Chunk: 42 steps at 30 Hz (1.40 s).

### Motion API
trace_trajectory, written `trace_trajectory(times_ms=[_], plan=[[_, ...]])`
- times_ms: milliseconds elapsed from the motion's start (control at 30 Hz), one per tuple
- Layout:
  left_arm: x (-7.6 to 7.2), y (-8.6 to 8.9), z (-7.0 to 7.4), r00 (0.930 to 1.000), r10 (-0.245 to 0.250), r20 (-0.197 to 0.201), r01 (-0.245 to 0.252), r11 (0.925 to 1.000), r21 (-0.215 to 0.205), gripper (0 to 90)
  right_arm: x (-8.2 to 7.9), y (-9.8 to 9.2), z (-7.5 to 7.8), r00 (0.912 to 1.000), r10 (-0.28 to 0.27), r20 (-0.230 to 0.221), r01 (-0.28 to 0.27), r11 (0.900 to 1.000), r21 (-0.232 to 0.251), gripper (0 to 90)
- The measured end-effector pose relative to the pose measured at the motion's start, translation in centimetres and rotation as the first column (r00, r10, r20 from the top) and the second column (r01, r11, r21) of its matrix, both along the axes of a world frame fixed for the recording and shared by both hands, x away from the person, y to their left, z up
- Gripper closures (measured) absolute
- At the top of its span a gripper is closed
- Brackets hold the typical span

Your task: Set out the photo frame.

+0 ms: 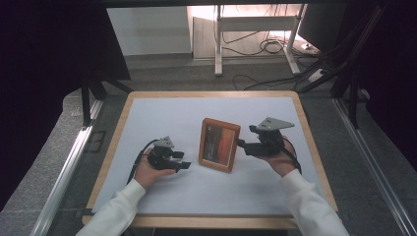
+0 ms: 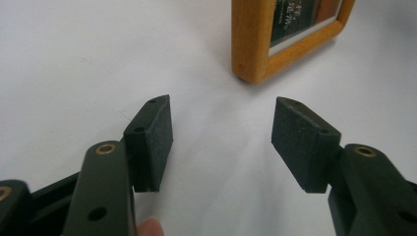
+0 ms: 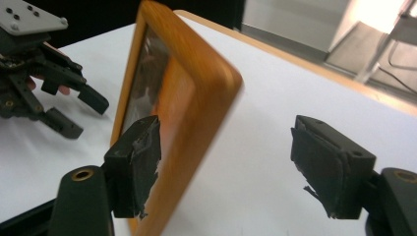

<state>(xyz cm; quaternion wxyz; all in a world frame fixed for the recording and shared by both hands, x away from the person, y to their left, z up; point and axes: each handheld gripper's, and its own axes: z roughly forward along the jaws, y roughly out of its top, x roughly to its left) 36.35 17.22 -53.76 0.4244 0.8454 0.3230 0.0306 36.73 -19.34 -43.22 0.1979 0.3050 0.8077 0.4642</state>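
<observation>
Grey floor (image 1: 196,76), white wall (image 1: 147,29), white desk legs (image 1: 218,44) with tangled cables (image 1: 268,46), warm light beyond, perhaps a monitor (image 1: 319,22).

The high view looks forward and down on the whole white surface (image 1: 162,196) from above its near edge. The 2 gripper views sit low and close, each looking along its own jaws. All 3 views share the wooden picture frame (image 1: 219,144) (image 2: 255,44) (image 3: 192,98), frame centre in the high view.

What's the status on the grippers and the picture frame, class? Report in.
Left gripper open, short of the picture frame. Right gripper open, jaws astride the frame's edge, one pad close against it. Frame standing on the white table. Nothing in the way.
</observation>
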Motion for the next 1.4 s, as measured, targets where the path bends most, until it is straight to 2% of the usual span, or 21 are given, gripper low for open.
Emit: trace_trajectory(times_ms=[100, 200, 300, 433, 600, 800, 867, 1000, 1400], plan=[[0.0, -0.2, 0.2, 0.9996, 0.021, 0.019, -0.021, 0.9997, 0.01, 46.3, -1.2, -1.5, -0.7, 0.9994, -0.022, -0.025, 0.023, 1.0, 0.018, 26.5], [0.2, -0.5, 0.6, 0.9988, 0.042, 0.025, -0.042, 0.9991, 0.005, 63.8, -2.4, -2.8, -1.6, 0.9978, -0.041, -0.051, 0.042, 0.999, 0.015, 26.4], [0.7, -1.0, 0.8, 0.9966, 0.078, 0.025, -0.078, 0.997, 0.001, 76.9, -3.3, -3.8, -2.5, 0.9964, -0.056, -0.064, 0.057, 0.998, 0.015, 26.0], [1.5, -1.9, 0.8, 0.995, 0.095, 0.031, -0.096, 0.9954, 0.01, 85.4, -4.2, -4.6, -3.7, 0.9942, -0.064, -0.086, 0.065, 0.998, 0.011, 23.6], [2.4, -3.2, 0.6, 0.9952, 0.092, 0.033, -0.092, 0.9956, 0.014, 89.9, -4.7, -5.0, -4.7, 0.9928, -0.069, -0.098, 0.069, 0.998, 0.001, 23.3], [2.4, -4.1, 0.3, 0.9978, 0.059, 0.028, -0.06, 0.998, 0.021, 90.0, -4.7, -5.2, -5.2, 0.9915, -0.081, -0.102, 0.081, 0.997, 0.0, 21.7], [2.4, -4.2, 0.3, 0.9985, 0.046, 0.028, -0.047, 0.9988, 0.014, 90.0, -4.7, -5.4, -5.2, 0.9912, -0.085, -0.101, 0.085, 0.996, 0.001, 21.6], [2.4, -4.4, 0.3, 0.9977, 0.057, 0.038, -0.057, 0.9983, 0.009, 90.0, -4.8, -5.7, -5.4, 0.9916, -0.09, -0.092, 0.09, 0.996, -0.008, 21.6], [2.0, -4.2, 0.3, 0.9991, 0.032, 0.03, -0.032, 0.9993, 0.021, 90.0, -5.2, -5.7, -5.7, 0.9933, -0.081, -0.082, 0.08, 0.997, -0.025, 21.4]])
